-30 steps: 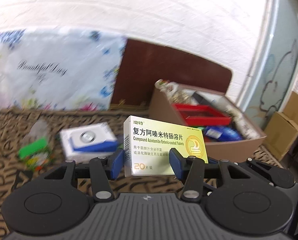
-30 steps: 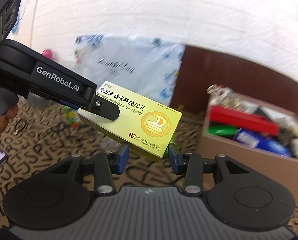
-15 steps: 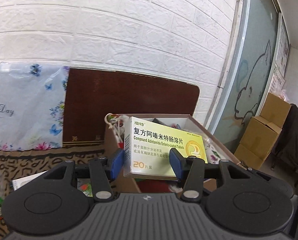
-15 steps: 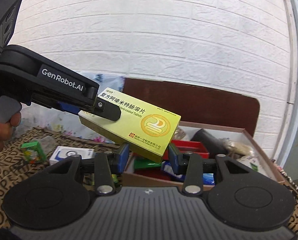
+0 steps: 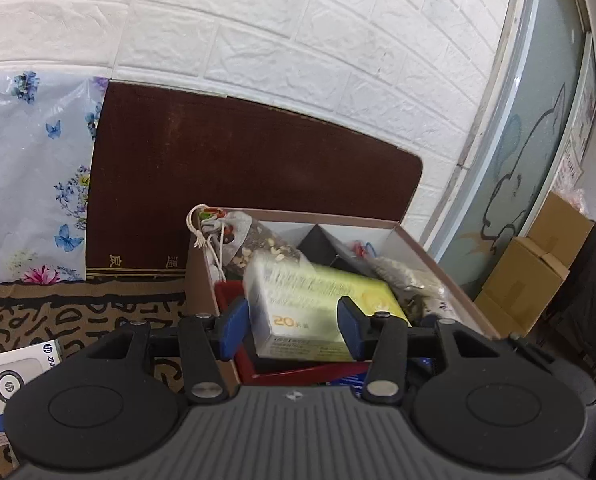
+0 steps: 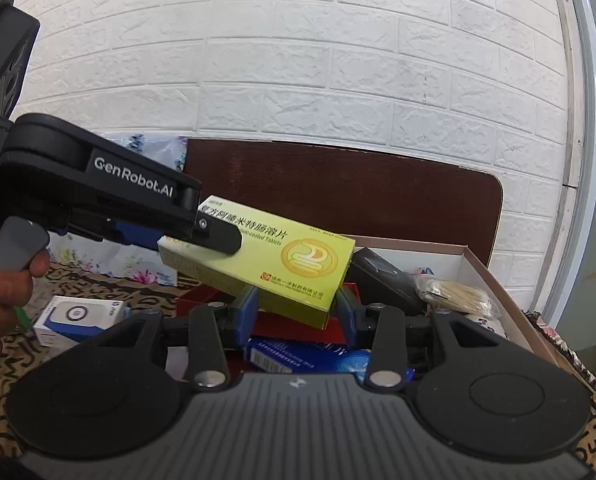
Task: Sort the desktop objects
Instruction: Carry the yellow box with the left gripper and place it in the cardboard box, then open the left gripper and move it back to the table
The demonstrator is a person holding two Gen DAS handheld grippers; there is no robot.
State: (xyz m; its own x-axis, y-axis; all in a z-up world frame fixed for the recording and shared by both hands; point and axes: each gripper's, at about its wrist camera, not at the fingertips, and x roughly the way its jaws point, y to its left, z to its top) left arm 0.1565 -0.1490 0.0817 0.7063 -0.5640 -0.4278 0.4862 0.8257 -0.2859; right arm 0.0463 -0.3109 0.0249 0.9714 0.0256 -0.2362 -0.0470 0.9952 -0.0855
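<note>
A yellow medicine box [image 5: 318, 312] sits between my left gripper's [image 5: 292, 330] blue pads. The pads stand a little apart from its sides and it is blurred and tilted, over the open cardboard box [image 5: 450, 280]. In the right wrist view the left gripper [image 6: 214, 236] reaches in from the left and the medicine box [image 6: 266, 260] hangs over the cardboard box [image 6: 494, 288]. My right gripper [image 6: 298, 312] is open and empty, just below the medicine box.
The cardboard box holds a red tray [image 5: 310, 372], a drawstring bag [image 5: 238, 236], black items and a blue packet [image 6: 306, 358]. A white and blue HP box [image 6: 74, 320] lies on the patterned cloth to the left. A dark board [image 5: 238, 184] leans on the brick wall.
Both grippers moved right, from over the cloth to over the cardboard box. The left gripper's pads have spread off the medicine box, which now tips and blurs.
</note>
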